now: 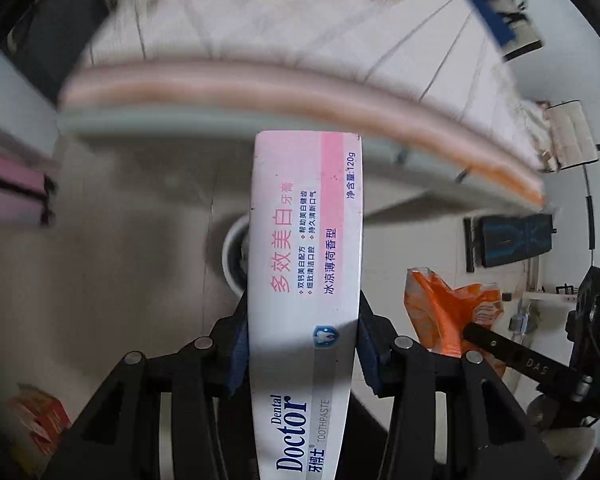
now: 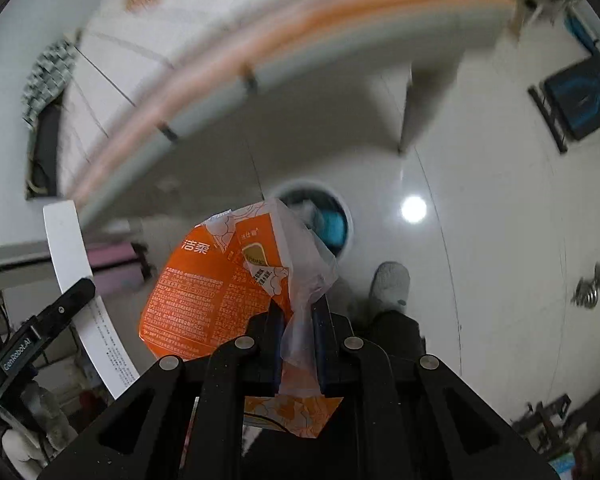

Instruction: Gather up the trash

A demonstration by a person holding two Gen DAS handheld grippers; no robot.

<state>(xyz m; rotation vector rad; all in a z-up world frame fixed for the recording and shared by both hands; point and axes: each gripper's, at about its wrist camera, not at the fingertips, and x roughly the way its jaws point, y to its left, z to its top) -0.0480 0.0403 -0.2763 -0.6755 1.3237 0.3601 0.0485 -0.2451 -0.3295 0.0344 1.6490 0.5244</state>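
Pink foam blocks (image 1: 8, 192) at far left on floor. Tabletop (image 1: 260, 28) edge blurred across the top. White bin (image 1: 232, 256) on floor below, partly hidden behind toothpaste box (image 1: 304, 264). Left tool (image 1: 303, 336) pinching box at its sides; long axis runs forward along fingers. Right tool (image 2: 298, 320) pressed together on orange wrapper (image 2: 216, 280), crumpled, hanging leftward above bin (image 2: 346, 216).

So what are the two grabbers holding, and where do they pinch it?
Left gripper pinches the white-and-pink toothpaste box across its lower half. Right gripper pinches the orange plastic wrapper by its crumpled clear edge.
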